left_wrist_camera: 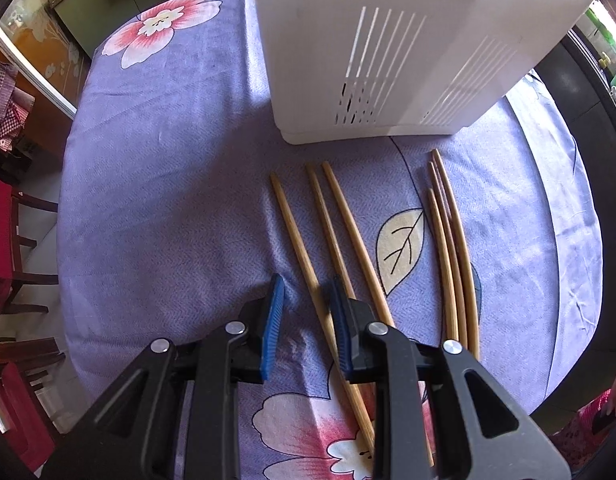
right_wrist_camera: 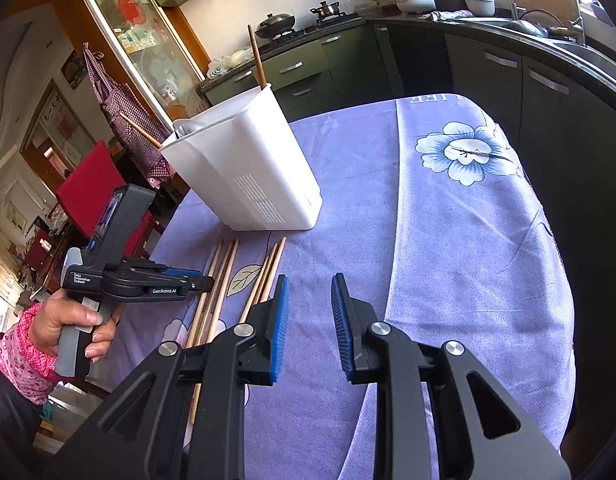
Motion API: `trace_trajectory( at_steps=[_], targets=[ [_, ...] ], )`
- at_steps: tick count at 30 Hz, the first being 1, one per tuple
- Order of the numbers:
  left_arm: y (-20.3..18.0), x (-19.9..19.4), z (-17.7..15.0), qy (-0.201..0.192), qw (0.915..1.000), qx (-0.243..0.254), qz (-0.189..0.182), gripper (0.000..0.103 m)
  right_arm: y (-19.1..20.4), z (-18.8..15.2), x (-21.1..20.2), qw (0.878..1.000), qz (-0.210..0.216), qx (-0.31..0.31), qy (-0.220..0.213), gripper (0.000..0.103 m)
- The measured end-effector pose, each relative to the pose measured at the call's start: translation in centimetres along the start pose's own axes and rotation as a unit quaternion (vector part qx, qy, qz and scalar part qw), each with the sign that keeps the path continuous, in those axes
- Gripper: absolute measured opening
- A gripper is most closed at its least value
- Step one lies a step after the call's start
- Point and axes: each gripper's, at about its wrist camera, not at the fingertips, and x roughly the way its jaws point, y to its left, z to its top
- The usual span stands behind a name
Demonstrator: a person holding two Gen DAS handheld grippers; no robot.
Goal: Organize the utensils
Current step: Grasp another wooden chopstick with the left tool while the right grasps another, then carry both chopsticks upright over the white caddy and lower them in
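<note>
purple floral tablecloth (left_wrist_camera: pixel 168 200): left gripper (left_wrist_camera: pixel 306 320) agape low astride one chopstick (left_wrist_camera: pixel 296 240); right gripper (right_wrist_camera: pixel 308 320) agape, empty.

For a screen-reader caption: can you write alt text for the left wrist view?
The open left claw straddles the leftmost of six wooden chopsticks lying on a purple floral tablecloth. A white slotted utensil holder stands just beyond their tips.

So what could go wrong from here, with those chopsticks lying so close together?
The left gripper is open astride one chopstick, and its neighbours lie very close, so it may catch or nudge them. The white holder looks tall, so a bump might tip it.
</note>
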Motion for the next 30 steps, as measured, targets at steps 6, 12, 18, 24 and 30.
trace_trajectory(
  at_steps=[6,12,18,24,30],
  targets=[
    [0.2,-0.2,0.6,-0.008,0.9999,-0.002,-0.01,0.007,2.0,0.3,4.4,0.998,-0.004,-0.028,0.053,0.023],
    [2.1,-2.7,-0.7,-0.058,0.998,-0.009,-0.026,0.006,4.3,0.9,10.2,0.992,-0.028,-0.059,0.11,0.018],
    [3.0,-6.8,-2.1,-0.121,0.9923,-0.003,-0.03,0.006,5.2,1.3,14.0,0.986,-0.052,-0.065,0.145,0.014],
    [3.1,-9.1,-3.4,-0.149,0.9879,0.005,-0.043,0.006,5.9,1.6,14.8,0.984,-0.06,-0.068,0.152,0.014],
    [3.1,-10.0,-4.2,-0.161,0.9857,0.008,-0.05,0.006,7.0,1.6,15.6,0.98,-0.078,-0.079,0.165,0.014]
  ],
)
